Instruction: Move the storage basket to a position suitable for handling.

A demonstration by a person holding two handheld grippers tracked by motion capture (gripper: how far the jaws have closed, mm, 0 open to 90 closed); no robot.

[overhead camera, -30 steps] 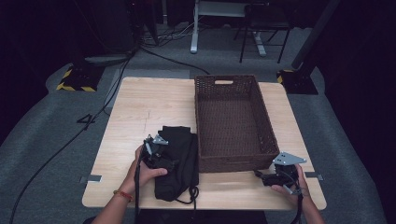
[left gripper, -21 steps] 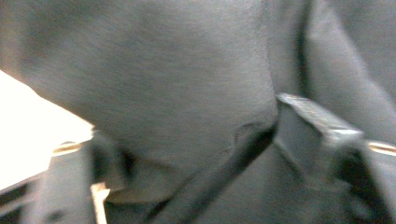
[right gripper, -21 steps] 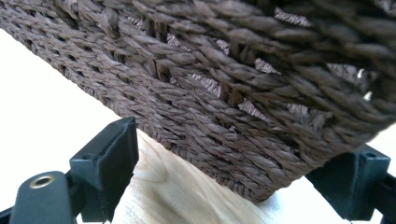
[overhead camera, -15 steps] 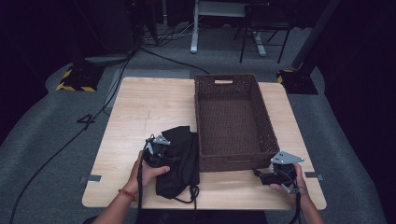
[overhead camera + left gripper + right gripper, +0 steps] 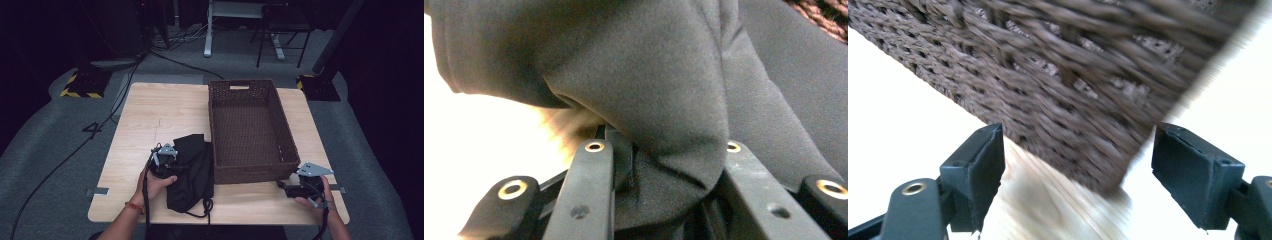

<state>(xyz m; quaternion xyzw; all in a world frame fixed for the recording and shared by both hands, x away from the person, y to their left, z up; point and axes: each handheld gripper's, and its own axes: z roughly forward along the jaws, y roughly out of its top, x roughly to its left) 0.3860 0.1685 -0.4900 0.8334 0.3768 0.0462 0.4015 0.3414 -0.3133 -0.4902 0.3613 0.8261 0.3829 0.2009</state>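
A black cloth garment [image 5: 192, 170] lies crumpled on the wooden table [image 5: 150, 115], just left of a brown wicker basket [image 5: 240, 85]. My left gripper [image 5: 167, 157] sits at the garment's left edge, shut on a bunched fold of the black cloth [image 5: 664, 90], which bulges up between its jaws [image 5: 664, 165]. My right gripper [image 5: 284, 186] rests on the table at the basket's near right corner. It is open and its jaws have just been closing a little. The basket's woven corner [image 5: 1058, 90] stands just ahead of my right gripper [image 5: 1078, 170], and its pads [image 5: 978, 170] press on nothing.
The basket is empty inside. A cord [image 5: 205, 205] from the garment trails toward the table's near edge. On the floor behind are a black cable [image 5: 65, 160], a yellow-and-black striped block [image 5: 80, 85] and furniture legs [image 5: 207, 30].
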